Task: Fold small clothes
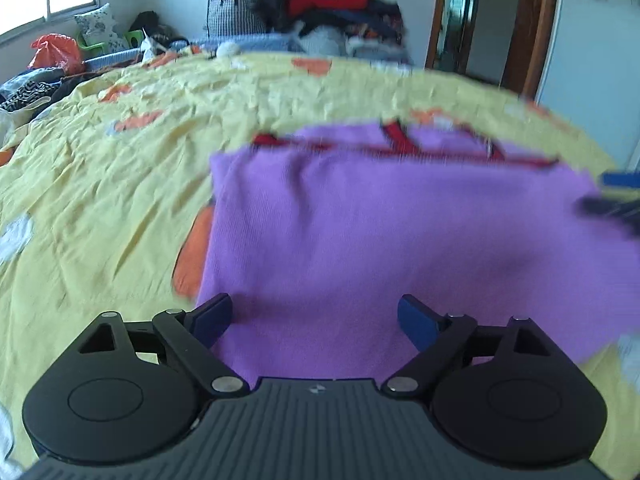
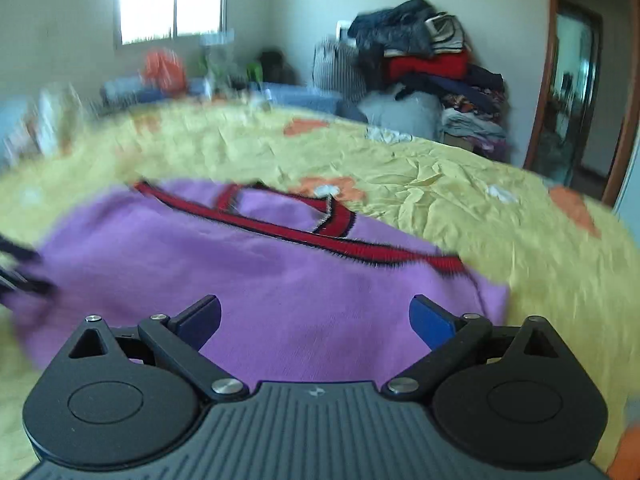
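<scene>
A purple knit garment [image 1: 400,232] with red and dark trim [image 1: 400,144] lies folded flat on the yellow bedspread [image 1: 120,184]. My left gripper [image 1: 314,320] hovers over its near edge, jaws wide open with nothing between the blue pads. In the right wrist view the same purple garment [image 2: 248,276] shows its red trim [image 2: 340,244] along the far side. My right gripper [image 2: 316,322] is open above the near part of the cloth, empty. The other gripper shows as a dark blur at the right edge [image 1: 612,204] and at the left edge [image 2: 20,272].
The yellow bedspread [image 2: 460,200] has orange patches. A tall pile of clothes [image 1: 332,4] stands beyond the bed's far edge, also seen as a stack [image 2: 432,60]. More clothes and an orange bag [image 1: 56,52] lie at far left. A wooden door frame [image 1: 528,28] is at right.
</scene>
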